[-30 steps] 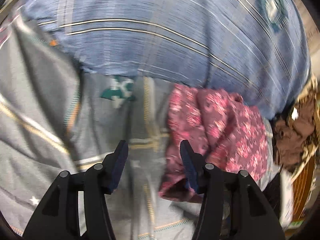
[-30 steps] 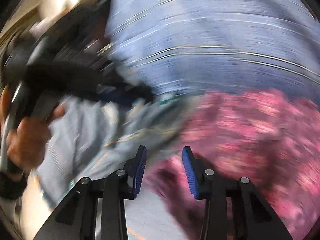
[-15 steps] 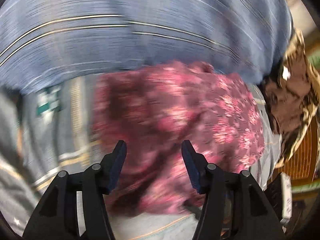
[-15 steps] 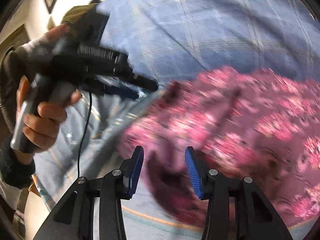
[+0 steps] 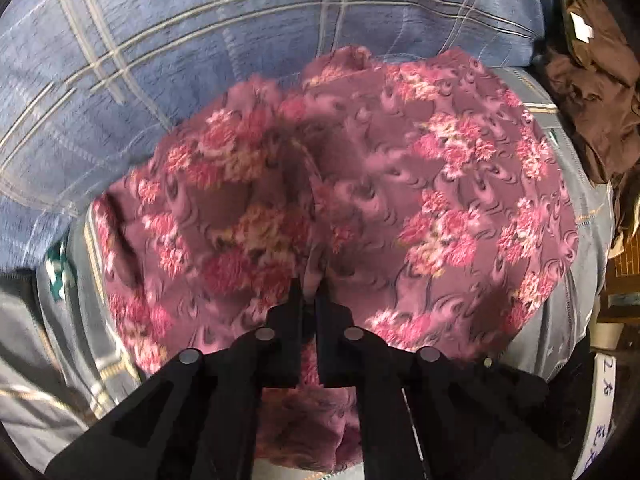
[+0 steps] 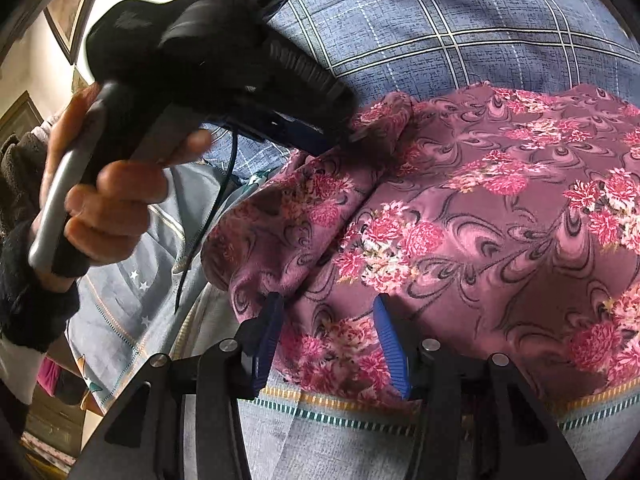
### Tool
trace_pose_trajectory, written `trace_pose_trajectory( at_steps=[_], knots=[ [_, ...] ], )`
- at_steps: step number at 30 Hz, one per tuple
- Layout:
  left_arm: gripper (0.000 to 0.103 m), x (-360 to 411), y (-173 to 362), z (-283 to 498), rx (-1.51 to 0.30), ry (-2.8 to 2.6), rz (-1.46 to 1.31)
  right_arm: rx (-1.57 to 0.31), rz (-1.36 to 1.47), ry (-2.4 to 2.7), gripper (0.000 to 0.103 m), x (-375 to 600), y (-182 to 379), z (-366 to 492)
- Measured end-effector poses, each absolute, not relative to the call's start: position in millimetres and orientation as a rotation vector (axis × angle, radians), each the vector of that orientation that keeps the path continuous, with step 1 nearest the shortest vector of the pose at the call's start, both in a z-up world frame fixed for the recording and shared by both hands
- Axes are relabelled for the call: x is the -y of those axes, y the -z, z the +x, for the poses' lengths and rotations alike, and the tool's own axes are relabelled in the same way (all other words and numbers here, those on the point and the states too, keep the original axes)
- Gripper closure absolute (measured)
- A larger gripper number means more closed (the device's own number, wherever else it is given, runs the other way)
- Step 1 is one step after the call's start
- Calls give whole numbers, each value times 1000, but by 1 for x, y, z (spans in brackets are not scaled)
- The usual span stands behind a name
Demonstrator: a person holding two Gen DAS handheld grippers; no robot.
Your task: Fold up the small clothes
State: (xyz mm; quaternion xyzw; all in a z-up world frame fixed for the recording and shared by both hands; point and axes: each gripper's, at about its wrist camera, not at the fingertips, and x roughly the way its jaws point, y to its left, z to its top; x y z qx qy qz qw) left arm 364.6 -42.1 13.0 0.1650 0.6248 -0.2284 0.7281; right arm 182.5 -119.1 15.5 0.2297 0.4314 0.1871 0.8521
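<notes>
The left hand (image 6: 100,200), at the far left of the right wrist view, grasps the grey handle of the left gripper (image 5: 310,292); a dark cuff covers the wrist below it; a thin black cable hangs from the tool body. The left gripper's jaws are closed on a raised pinch of the floral garment (image 5: 400,200); in the left wrist view a narrow ridge of the pink fabric stands between the two black fingers.

The floral garment, mauve with pink flower clusters, lies spread on a grey bedsheet (image 6: 132,296) with striped trim; its far edge touches a blue plaid blanket (image 5: 200,60) lying beyond it; the garment's left portion is folded and bunched, the right portion lies flatter.

The right gripper (image 6: 328,340) stands at the near edge of the garment; its jaws are opening, at a middling gap; the near hem of the fabric lies between the blue pads without being pressed.

At the right edge of the left wrist view a brown garment (image 5: 592,92) lies crumpled beside the bedsheet; no container is visible in either view.
</notes>
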Motion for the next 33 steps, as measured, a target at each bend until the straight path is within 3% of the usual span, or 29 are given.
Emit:
trace_pose_trajectory(
  at_steps=[7, 16, 19, 26, 29, 31, 33],
  knots=[
    [100, -22, -39, 356, -1273, 434, 227, -902, 445, -456, 52, 93, -23, 193],
    [100, -131, -18, 358, -1365, 311, -55, -886, 312, -540, 49, 40, -34, 198],
    [99, -147, -10, 352, -1376, 331, -156, -877, 133, -597, 39, 14, -41, 188],
    [98, -160, -20, 343, -1338, 328, -236, -779, -411, -552, 38, -60, -31, 170],
    [92, -169, -25, 345, -1330, 325, -268, -751, -489, -530, 46, -73, -24, 177],
    [78, -175, -27, 345, -1324, 327, -309, -745, -468, -528, 94, -70, -27, 180],
    [52, -181, -29, 346, -1312, 341, -361, -731, -413, -512, 96, -61, -34, 185]
  ],
)
